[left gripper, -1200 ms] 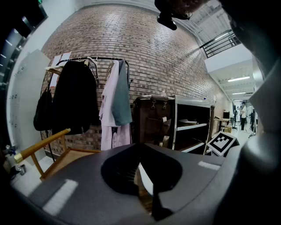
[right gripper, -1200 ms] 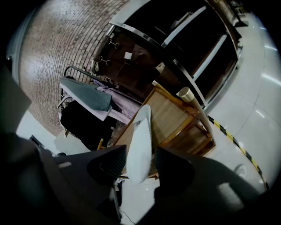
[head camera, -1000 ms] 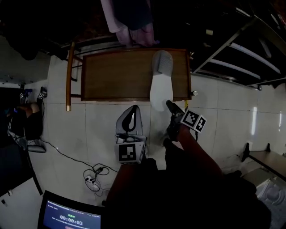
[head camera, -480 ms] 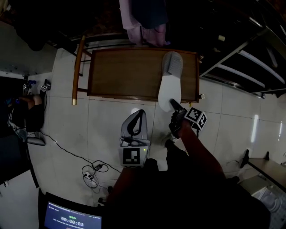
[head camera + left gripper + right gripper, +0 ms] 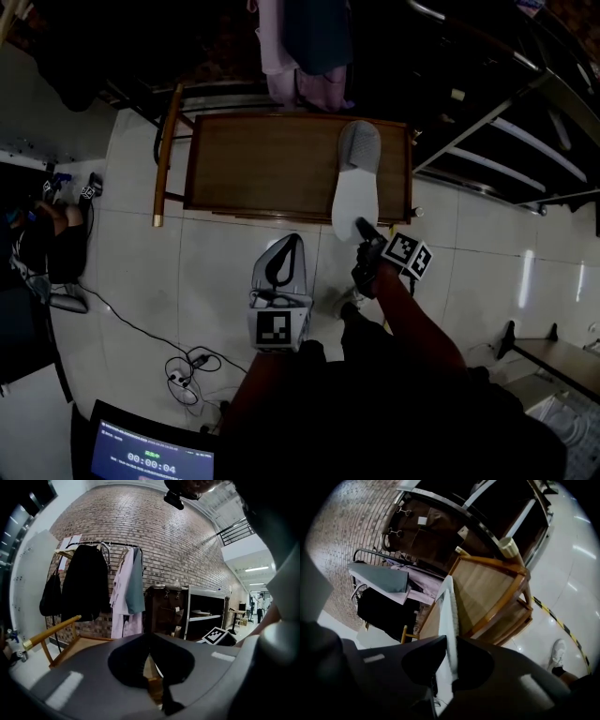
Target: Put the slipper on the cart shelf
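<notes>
A slipper (image 5: 356,183) with a white sole and grey upper lies on the wooden cart top (image 5: 262,164), its heel overhanging the near edge. My right gripper (image 5: 360,226) is at that heel. Its jaws have just been closing, and in the right gripper view they press on the thin white sole (image 5: 451,620) between them. My left gripper (image 5: 292,241) hangs over the tiled floor just in front of the cart, left of the slipper. Its jaws (image 5: 149,637) are shut with nothing in them.
The cart's wooden handle (image 5: 167,155) runs along its left side. Clothes (image 5: 305,47) hang on a rack behind the cart. Dark metal shelving (image 5: 497,141) stands at the right. Cables and a power strip (image 5: 183,370) lie on the floor at the lower left, near a screen (image 5: 150,457).
The head view has shifted slightly. The right gripper stays at the slipper's heel, the left gripper stays over the floor, and the slipper has not moved on the cart.
</notes>
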`<state>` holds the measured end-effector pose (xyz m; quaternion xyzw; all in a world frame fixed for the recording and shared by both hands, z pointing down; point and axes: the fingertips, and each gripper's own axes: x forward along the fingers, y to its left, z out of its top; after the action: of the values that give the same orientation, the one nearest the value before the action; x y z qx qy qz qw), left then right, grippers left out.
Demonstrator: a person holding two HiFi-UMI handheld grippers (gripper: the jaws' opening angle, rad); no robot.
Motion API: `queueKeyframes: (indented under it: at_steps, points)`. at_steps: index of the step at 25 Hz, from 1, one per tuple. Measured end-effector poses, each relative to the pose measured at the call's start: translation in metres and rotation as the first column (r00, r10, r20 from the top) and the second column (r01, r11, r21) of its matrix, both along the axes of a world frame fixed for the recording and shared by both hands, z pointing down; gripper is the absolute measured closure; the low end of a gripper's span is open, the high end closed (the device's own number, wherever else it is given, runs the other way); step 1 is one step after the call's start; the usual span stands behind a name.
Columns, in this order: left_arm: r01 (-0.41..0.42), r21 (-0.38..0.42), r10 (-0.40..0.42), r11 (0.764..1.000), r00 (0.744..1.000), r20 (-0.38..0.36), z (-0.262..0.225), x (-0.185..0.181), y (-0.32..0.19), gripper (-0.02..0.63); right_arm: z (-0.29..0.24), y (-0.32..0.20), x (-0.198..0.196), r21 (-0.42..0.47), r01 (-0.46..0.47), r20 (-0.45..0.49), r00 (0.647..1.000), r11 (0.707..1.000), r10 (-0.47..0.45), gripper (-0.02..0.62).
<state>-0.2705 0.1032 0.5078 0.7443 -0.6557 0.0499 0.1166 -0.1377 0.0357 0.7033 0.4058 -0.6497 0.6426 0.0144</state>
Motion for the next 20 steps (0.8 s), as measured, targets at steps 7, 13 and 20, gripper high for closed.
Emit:
queueKeyframes:
  at_steps: [7,13,20]
  points:
    - [0.053,0.01,-0.052,0.999,0.994,-0.094,-0.01,-0.031,-0.009,0.595,-0.056,0.001,0.004,0.206,0.048,-0.093,0.995,0.977,-0.029,0.56]
    - [0.029,0.056,-0.026,0.998,0.999,-0.042,-0.033,-0.049,-0.019,0.595,-0.14,0.005,0.018,0.536,0.196,-0.378,0.925,0.821,0.025,0.56]
    - [0.027,0.076,-0.027,0.997,1.0,0.003,-0.054,-0.072,-0.029,0.595,-0.253,0.012,0.037,0.782,0.32,-0.536,0.783,0.535,0.316,0.561]
